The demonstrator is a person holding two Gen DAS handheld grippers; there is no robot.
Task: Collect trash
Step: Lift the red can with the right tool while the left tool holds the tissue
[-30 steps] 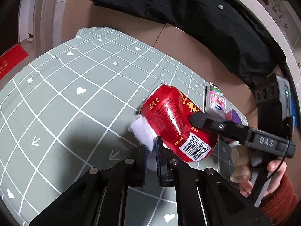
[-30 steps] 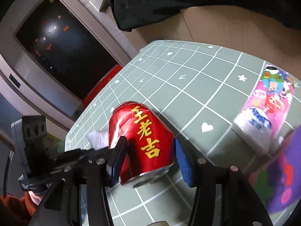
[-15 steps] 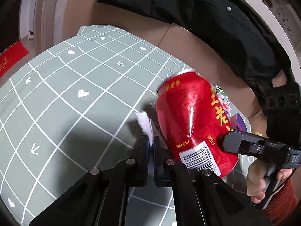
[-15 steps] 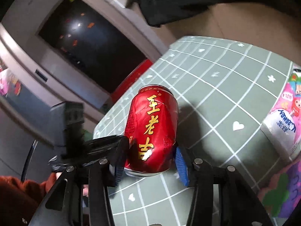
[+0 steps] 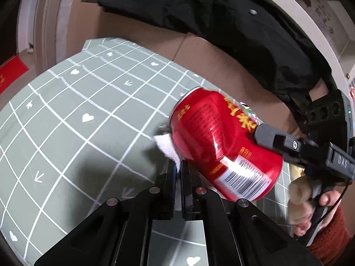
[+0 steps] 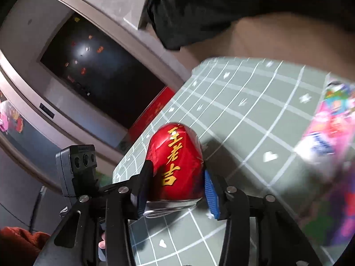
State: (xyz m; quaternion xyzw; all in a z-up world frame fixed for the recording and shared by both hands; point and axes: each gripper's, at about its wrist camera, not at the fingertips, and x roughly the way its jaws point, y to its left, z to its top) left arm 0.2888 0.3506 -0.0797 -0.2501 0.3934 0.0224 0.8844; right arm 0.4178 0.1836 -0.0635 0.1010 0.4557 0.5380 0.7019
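My right gripper [image 6: 177, 177] is shut on a red drink can [image 6: 175, 161] with gold characters and holds it tilted above the green grid tablecloth [image 6: 255, 119]. The can [image 5: 221, 146] also shows in the left wrist view, with one right finger [image 5: 273, 139] across it. My left gripper [image 5: 178, 168] is shut on a white tissue wad [image 5: 167, 147], which sticks out past the fingertips just left of the can, above the cloth [image 5: 77, 119].
A pink snack packet [image 6: 328, 128] lies on the cloth at the right. A black garment [image 5: 221, 17] hangs over a brown cardboard box [image 5: 199, 53] behind the table. A dark screen [image 6: 99, 75] is at the left.
The right gripper has lifted the can off the cloth and tipped it. The left gripper has stayed shut on the tissue and risen slightly.
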